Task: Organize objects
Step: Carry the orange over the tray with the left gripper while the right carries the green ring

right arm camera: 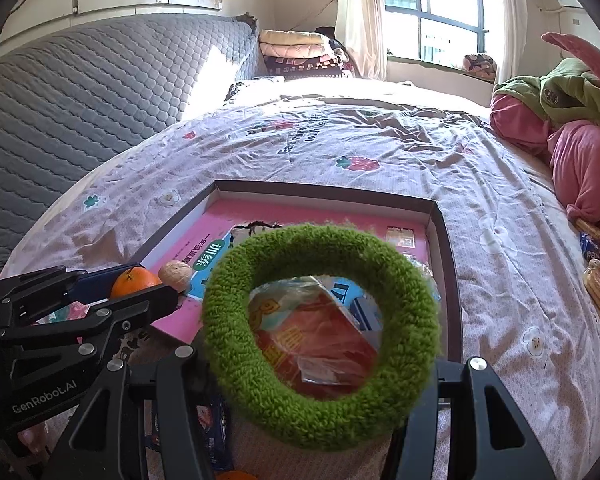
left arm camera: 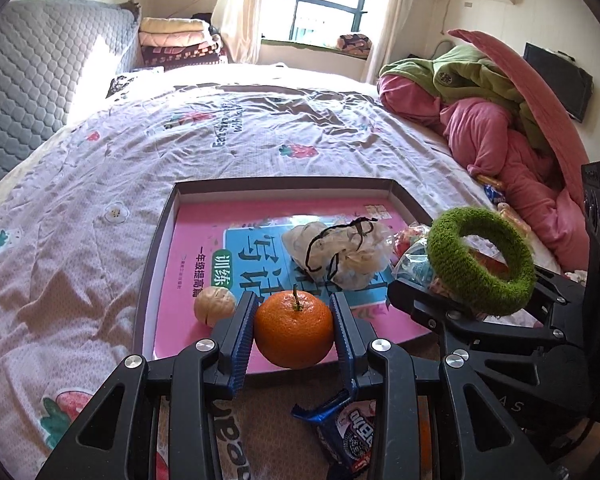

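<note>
The left gripper is closed on a mandarin orange; both blue ribbed pads press its sides. The fruit sits squarely between the fingertips, its stem pointing up and slightly away from the tool. It is round, with no marked long axis. It hangs over the near edge of the tray.

The right gripper holds a green fuzzy ring. The ring spans the gap between its fingers and hides the pads, so the contact itself cannot be seen. The ring is tilted, its opening facing the right wrist camera. In the left wrist view the same ring lies to the right of the left gripper, near it but apart.

The tray is a shallow, dark-walled box lid lying on the bed cover, directly ahead of both tools. Its floor is covered by a pink workbook. On the workbook:
- a walnut, just left of the left gripper's left finger;
- a crumpled white bag with a black cord, beyond the orange;
- a clear packet with red contents, seen through the ring.

A blue cookie wrapper lies on the cover below the left gripper, outside the tray.
</note>
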